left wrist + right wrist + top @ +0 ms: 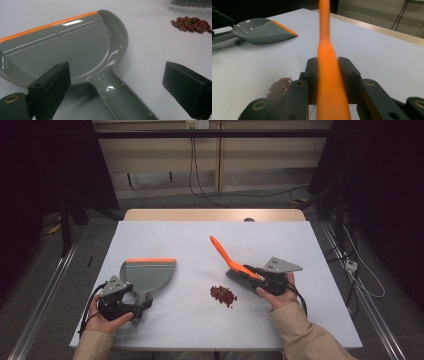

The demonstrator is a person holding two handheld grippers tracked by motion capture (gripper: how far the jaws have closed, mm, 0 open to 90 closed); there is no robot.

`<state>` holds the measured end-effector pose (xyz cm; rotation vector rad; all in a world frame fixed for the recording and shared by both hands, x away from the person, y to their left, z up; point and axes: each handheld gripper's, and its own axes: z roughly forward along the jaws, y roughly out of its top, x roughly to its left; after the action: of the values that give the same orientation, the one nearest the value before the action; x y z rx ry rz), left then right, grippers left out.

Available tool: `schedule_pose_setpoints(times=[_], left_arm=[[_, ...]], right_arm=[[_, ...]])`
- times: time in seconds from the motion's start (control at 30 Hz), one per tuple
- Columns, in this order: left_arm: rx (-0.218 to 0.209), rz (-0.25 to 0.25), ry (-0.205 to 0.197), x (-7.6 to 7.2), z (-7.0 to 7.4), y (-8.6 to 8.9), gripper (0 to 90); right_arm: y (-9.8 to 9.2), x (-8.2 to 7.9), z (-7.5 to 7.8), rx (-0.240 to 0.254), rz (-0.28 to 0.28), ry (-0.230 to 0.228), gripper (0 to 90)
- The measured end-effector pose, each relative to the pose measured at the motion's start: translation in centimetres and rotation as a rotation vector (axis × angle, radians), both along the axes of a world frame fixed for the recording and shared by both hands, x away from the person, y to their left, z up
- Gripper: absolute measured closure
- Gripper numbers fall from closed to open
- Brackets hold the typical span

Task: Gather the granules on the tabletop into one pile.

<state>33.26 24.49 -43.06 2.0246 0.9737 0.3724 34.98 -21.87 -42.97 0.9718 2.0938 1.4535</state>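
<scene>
Right tongs (pixel 328 72) clamp the brush (pixel 231 259) just right of the bean pile (pixel 223 295); left tongs (pixel 120 82) gape astride the dustpan (pixel 147 275) handle, left of the pile. Unheld, the pan may skid when swept against.

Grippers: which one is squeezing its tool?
The right gripper: its fingers clamp the orange brush handle. The left gripper stands open around the dustpan.
</scene>
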Motion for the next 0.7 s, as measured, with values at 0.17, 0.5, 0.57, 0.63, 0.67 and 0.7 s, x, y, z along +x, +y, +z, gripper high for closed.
schedule_pose_setpoints(times=[0.17,0.5,0.57,0.63,0.67,0.7], left_arm=[[0.033,0.033,0.005,0.0,-0.1,0.5,8.8],[0.055,0.077,0.045,-0.1,-0.4,1.3,10.3],[0.052,0.086,0.050,-0.1,-0.4,1.3,10.3],[0.052,0.093,0.052,-0.1,-0.4,1.3,10.6],[0.049,0.095,0.054,0.0,-0.4,1.4,10.9],[0.045,0.103,0.059,0.0,-0.4,1.4,11.7]], right_arm=[[-0.2,0.1,0.0,0.000,-0.012,-0.001,71.3],[-0.6,0.2,0.0,0.001,-0.034,-0.005,71.3],[-0.7,0.2,0.0,0.002,-0.032,-0.008,71.3],[-0.7,0.1,0.0,0.004,-0.032,-0.008,71.3],[-0.7,0.1,0.0,0.002,-0.034,-0.010,71.3],[-0.7,0.1,0.0,0.003,-0.033,-0.010,71.3]])
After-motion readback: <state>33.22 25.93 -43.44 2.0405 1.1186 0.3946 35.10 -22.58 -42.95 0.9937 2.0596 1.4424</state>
